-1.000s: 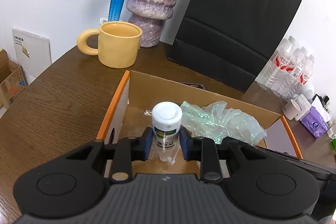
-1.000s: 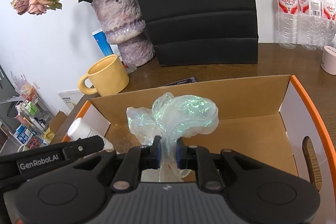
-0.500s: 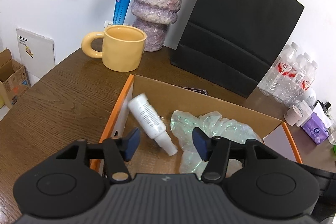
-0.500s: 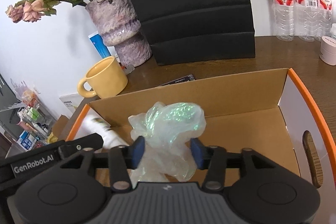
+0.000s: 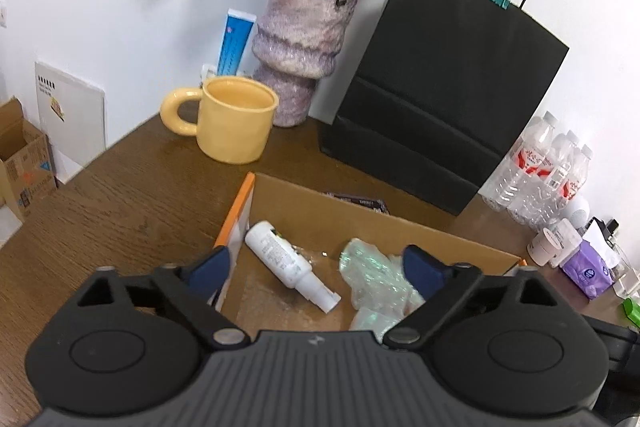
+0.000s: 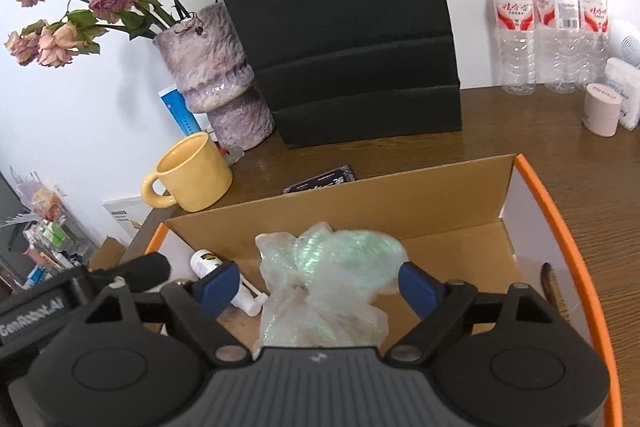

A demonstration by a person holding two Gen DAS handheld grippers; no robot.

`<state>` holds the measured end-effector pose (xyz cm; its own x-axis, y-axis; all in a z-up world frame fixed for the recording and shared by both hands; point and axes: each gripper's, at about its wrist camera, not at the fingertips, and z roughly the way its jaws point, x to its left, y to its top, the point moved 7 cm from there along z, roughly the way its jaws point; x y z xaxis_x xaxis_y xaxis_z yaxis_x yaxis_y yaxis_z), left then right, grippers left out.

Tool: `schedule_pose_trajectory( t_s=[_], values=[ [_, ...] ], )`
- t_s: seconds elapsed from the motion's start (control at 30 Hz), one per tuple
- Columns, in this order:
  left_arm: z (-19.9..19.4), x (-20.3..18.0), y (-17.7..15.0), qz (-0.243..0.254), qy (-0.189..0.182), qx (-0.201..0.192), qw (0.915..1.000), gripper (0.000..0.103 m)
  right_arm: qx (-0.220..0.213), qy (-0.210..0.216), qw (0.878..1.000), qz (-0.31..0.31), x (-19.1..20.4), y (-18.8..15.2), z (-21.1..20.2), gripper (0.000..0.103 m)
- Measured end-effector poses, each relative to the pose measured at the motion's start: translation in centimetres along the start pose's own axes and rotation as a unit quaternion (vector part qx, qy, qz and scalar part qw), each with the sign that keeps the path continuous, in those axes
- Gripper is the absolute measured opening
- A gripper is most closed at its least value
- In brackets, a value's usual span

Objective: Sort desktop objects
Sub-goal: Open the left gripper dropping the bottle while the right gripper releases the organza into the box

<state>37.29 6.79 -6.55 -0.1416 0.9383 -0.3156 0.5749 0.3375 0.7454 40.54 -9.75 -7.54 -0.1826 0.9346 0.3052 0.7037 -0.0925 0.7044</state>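
1. At the far left of the left wrist view, a pale yellow ceramic mug (image 5: 236, 121) is seen standing on the brown wooden desk (image 5: 120, 199), with a blue-and-white tube (image 5: 234, 43) leaned on the wall behind it; its print is too small to be read.
2. The left gripper (image 5: 318, 265) is held with its jaws spread wide and nothing between them, above the near-left part of the open cardboard box with an orange rim (image 5: 240, 211).
3. A white plastic spray bottle (image 5: 286, 259) is seen lying on its side on the box floor, just ahead of and below the left jaws. Its long axis runs diagonally, base toward the far-left corner and nozzle toward the near middle. The label text cannot be made out.
4. To its right an iridescent crumpled plastic bag (image 6: 332, 275) rests in the box, between and below the widely spread jaws of the right gripper (image 6: 320, 285), which grips nothing.
5. Both items are judged to be deposited; the left gripper is the nearer to the bottle, the right to the bag.
6. "GenRobot.AI" is partly readable on the left device in the right wrist view.
7. At the far right, clear water bottles with red-and-white labels (image 6: 548, 23) stand by the wall; their characters are not legible.
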Motion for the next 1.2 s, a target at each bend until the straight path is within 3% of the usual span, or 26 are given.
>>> schedule_pose_trajectory(
  t_s=[0.13,0.23,0.6,0.77,1.03,1.2],
  values=[
    [-1.1,-0.2,0.5,0.006,0.009,-0.017,0.9998,0.103,-0.006,-0.008,1.000,-0.011,0.3,0.3,-0.8,0.092],
    [-1.9,-0.4,0.8,0.011,0.016,-0.029,0.9994,0.103,-0.012,-0.019,0.999,-0.024,0.6,0.5,-1.4,0.103],
    [-2.9,-0.4,1.2,0.009,0.029,-0.039,0.9988,0.103,-0.033,-0.052,0.997,-0.048,1.0,0.9,-3.4,0.103],
    [-3.9,-0.5,1.2,-0.012,-0.003,-0.032,0.9994,0.103,-0.032,-0.057,0.997,-0.046,0.7,0.9,-3.7,0.103],
    [-6.8,-2.0,1.5,-0.001,-0.047,-0.064,0.9969,0.103,-0.039,-0.023,0.997,-0.066,2.1,0.6,-6.0,0.103],
    [-8.7,-3.5,1.0,0.013,-0.066,-0.082,0.9943,0.103,-0.062,-0.028,0.994,-0.091,2.4,0.3,-8.9,0.103]
  ],
)
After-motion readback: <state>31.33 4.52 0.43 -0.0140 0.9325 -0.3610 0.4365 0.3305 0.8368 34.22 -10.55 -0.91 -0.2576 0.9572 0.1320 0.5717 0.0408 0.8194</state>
